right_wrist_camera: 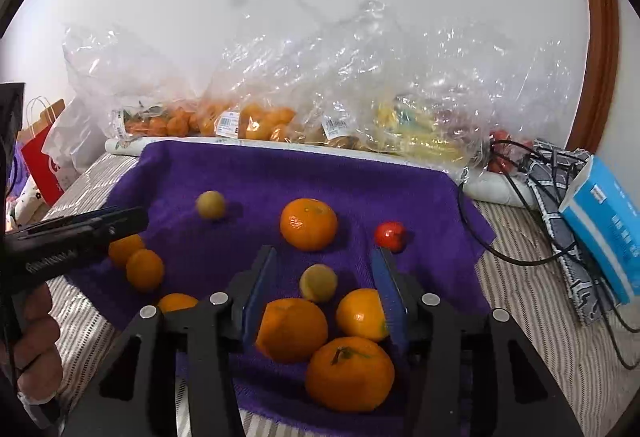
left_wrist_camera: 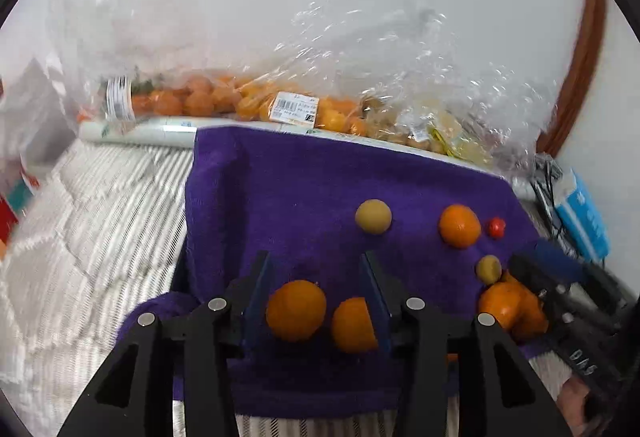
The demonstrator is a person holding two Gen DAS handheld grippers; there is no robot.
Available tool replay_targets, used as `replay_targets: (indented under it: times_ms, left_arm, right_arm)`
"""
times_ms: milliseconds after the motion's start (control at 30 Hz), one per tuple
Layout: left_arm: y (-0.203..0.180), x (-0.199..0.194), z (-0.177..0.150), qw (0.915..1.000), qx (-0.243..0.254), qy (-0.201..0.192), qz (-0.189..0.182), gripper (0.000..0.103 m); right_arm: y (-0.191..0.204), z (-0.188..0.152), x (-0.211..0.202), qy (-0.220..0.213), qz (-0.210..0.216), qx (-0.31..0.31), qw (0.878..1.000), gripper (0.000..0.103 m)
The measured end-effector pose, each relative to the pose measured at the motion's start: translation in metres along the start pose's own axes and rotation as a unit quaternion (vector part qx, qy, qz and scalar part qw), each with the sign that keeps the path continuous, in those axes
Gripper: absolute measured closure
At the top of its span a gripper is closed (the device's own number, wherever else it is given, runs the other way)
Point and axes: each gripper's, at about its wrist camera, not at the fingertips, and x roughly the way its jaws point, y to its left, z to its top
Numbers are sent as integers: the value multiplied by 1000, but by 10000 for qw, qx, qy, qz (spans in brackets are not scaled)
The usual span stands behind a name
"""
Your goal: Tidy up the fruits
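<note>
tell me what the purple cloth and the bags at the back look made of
Purple cloth: looks like terry towel, matte, with a fuzzy woven nap and soft folds. Bags: thin clear plastic film, glossy, crinkled with bright glints, and the fruit shows through.

Purple towel (right_wrist_camera: 248, 177) is fuzzy matt cloth; behind it, crinkly glossy clear plastic bags (right_wrist_camera: 360, 85). Oranges (right_wrist_camera: 309, 223) on it look waxy, the striped bedding (right_wrist_camera: 532, 309) underneath ribbed.
</note>
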Motion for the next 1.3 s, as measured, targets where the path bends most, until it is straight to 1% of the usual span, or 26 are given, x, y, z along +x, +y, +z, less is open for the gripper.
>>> replay_targets:
  times_ms: [67,133,200,233,300,333,400,533,567,600,667,767,800,833,900,1000,1133,1300]
  left_arm:
    - [-5,-11,3,9999,81,-3,73,60]
    - [-7,-24,3,10000,49,38,-19,59]
    - [-11,-43,1,9999,-7,3,-129,51]
    - [-14,-53,-2,9999,31,-24,-121,49]
    - [-21,-69,-6,9998,194,-4,66,48]
    - [-23,-78,-8,9997,231,-29,93,47]
    - [-27,-96,-12,9997,226,-77,-33,40]
    - [-33,-130,-24,9995,232,-122,-147,32]
    - [-35,-138,-28,9995,245,-139,-134,29]
    - [-37,-145,-31,9995,251,-162,-116,28]
    - [-40,-159,-36,9994,247,-232,-23,25]
    - [-46,-182,-46,9985,326,-411,161,19]
    - [-47,-187,-48,9984,309,-436,179,17]
    - [-47,-195,-51,9984,267,-463,179,16]
    - [-49,-207,-55,9984,246,-482,167,15]
    - [-52,-222,-61,9981,284,-513,182,14]
    - [-58,-238,-70,9981,319,-507,142,13]
    - [-67,-249,-76,9981,360,-491,114,13]
  right_arm:
    - [2,4,-10,-12,102,-4,9999,52]
    - [3,9,-21,15,1,65,10000,52]
    - [5,12,-35,137,-60,139,9998,52]
    - [6,13,-45,189,-130,178,9996,52]
    - [9,13,-60,232,-267,158,9992,52]
    - [12,13,-70,268,-415,132,9987,52]
    - [12,10,-87,271,-421,218,9985,52]
    - [11,3,-120,399,-317,530,9973,52]
    - [12,0,-131,358,-392,554,9971,45]
    - [13,-3,-142,306,-478,565,9968,33]
    - [15,-10,-164,111,-532,566,9969,25]
    - [18,-17,-193,-71,-617,611,9962,18]
    - [19,-19,-201,-92,-627,623,9960,17]
    - [20,-21,-209,-112,-632,623,9960,17]
    - [22,-24,-221,-151,-632,599,9961,11]
    - [24,-31,-238,-153,-645,603,9960,6]
    - [20,-37,-256,-119,-495,802,9955,6]
    - [18,-40,-274,-201,-546,848,9947,6]
